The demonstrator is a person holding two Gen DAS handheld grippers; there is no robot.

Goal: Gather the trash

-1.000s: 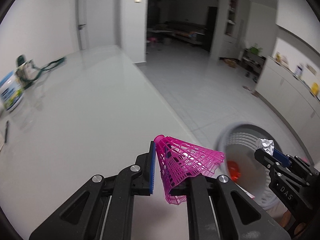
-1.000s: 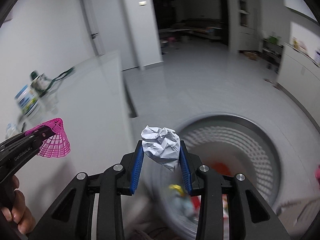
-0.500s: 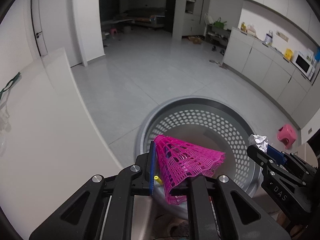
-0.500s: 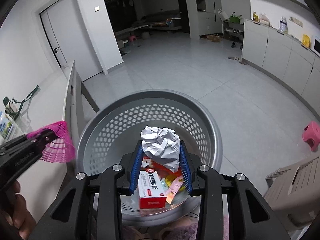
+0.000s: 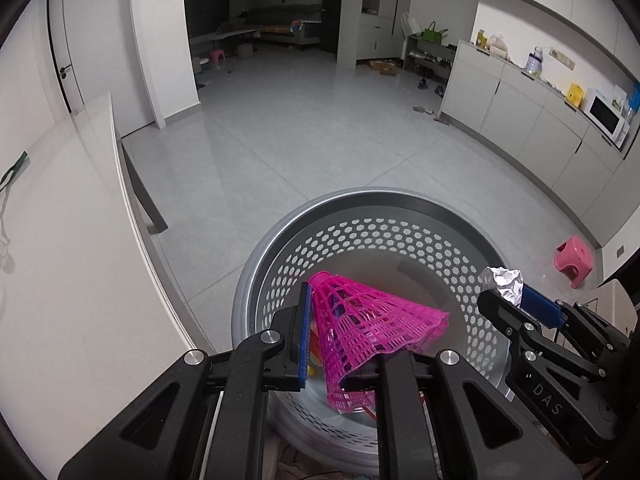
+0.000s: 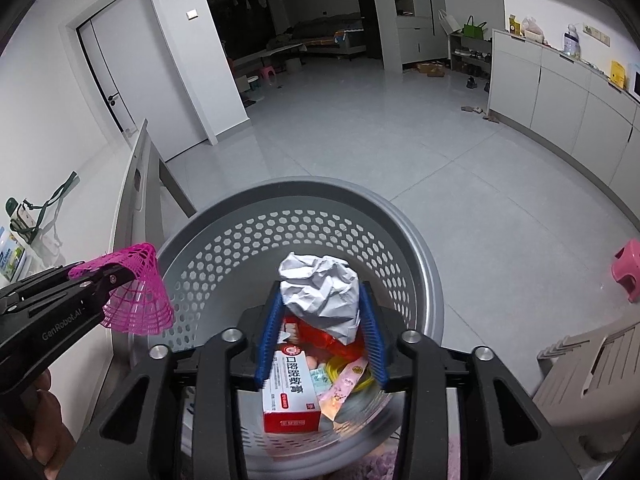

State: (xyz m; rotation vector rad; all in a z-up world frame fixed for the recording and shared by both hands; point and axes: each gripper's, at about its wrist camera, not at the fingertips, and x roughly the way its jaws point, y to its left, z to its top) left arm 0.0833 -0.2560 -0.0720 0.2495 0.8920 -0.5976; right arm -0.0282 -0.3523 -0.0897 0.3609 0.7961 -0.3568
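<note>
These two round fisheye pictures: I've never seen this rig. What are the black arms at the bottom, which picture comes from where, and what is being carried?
No robot here: a person holds a pair of tongs in each hand, with a camera on each looking along its fingers. One picture is from the left tongs, shut on a pink mesh cone. The other is from the right tongs, whose jaws are opening around a crumpled paper ball still between the blue pads. Both hang over a grey perforated basket on the tiled floor, already holding a red and white box and wrappers. The white table stands to the left of the basket.
</note>
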